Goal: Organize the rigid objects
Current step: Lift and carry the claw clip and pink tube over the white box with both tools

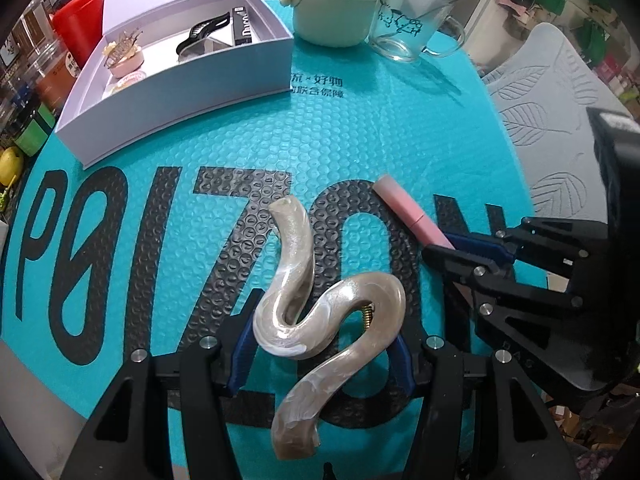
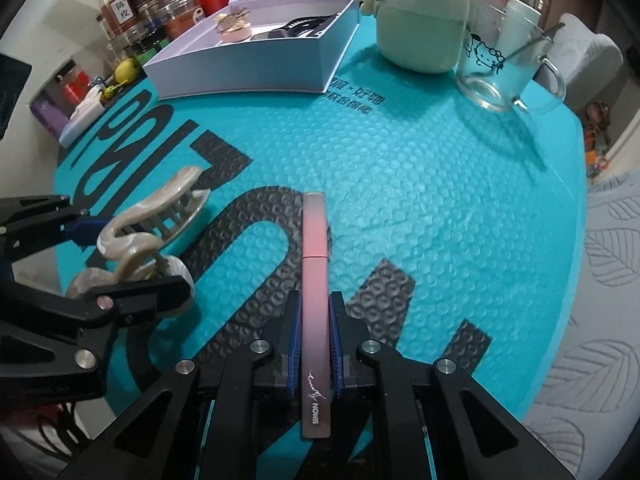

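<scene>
Gripping both pieces on the teal mat (image 1: 400, 120), we judge this the pick-up step: our left gripper (image 1: 320, 344) pinches the pearly hair claw (image 1: 320, 316), our right gripper (image 2: 314, 320) pinches the pink tube (image 2: 315, 272). Next we should lift them to the white box (image 1: 180, 92), clearing its wall.

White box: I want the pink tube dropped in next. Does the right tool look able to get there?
Probably yes. The right tool is shut on the pink tube, and the mat up to the open white box is bare; the mug and jar stand aside.
</scene>
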{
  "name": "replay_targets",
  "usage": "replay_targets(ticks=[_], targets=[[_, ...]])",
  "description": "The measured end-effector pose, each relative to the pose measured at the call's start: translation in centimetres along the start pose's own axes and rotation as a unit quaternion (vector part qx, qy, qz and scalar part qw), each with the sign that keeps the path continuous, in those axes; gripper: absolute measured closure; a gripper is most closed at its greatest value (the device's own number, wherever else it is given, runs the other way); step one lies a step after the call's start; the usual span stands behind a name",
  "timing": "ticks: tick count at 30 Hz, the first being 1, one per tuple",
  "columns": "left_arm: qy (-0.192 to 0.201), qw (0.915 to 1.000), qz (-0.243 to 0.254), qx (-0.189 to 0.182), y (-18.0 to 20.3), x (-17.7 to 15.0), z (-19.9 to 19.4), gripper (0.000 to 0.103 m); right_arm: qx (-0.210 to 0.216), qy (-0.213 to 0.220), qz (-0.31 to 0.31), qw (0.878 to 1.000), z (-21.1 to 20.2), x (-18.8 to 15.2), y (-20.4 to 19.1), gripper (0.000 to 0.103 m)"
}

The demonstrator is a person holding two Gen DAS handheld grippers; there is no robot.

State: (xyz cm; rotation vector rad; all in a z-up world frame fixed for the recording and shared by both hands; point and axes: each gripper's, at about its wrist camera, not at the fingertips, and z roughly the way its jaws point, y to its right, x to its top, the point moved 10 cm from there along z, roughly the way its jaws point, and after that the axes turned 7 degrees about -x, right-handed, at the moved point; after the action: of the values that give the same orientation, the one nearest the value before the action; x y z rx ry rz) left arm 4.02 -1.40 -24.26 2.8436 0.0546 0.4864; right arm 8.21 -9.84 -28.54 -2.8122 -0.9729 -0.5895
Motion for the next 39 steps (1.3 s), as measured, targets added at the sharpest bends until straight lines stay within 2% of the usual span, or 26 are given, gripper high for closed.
replay_targets(ticks=[4,16,26,39], targets=[[-0.003,1.0000,0.001,-0.004,0.5,-0.1,-0.8,0.047,0.018,-0.011,0.014,1.000,-1.1,-0.9,0.0,0.090],[-0.004,1.0000,0.008,0.001,2.5,-0.1,-3.8,0.047,0.024,-0.015,0.014,0.999,-6.0,-2.0,0.2,0.090],[0.026,0.9996,0.002,0.007,3.1,1.2,-7.5,0.047,0.042,-0.014,0.022,0.999,-9.5,-1.0,0.3,0.090],[0.059,0.9980,-0.010,0.019,2.2,3.6,-10.8,0.047,0.047,0.009,-0.017,0.999,-11.9,2.2,-0.7,0.090]])
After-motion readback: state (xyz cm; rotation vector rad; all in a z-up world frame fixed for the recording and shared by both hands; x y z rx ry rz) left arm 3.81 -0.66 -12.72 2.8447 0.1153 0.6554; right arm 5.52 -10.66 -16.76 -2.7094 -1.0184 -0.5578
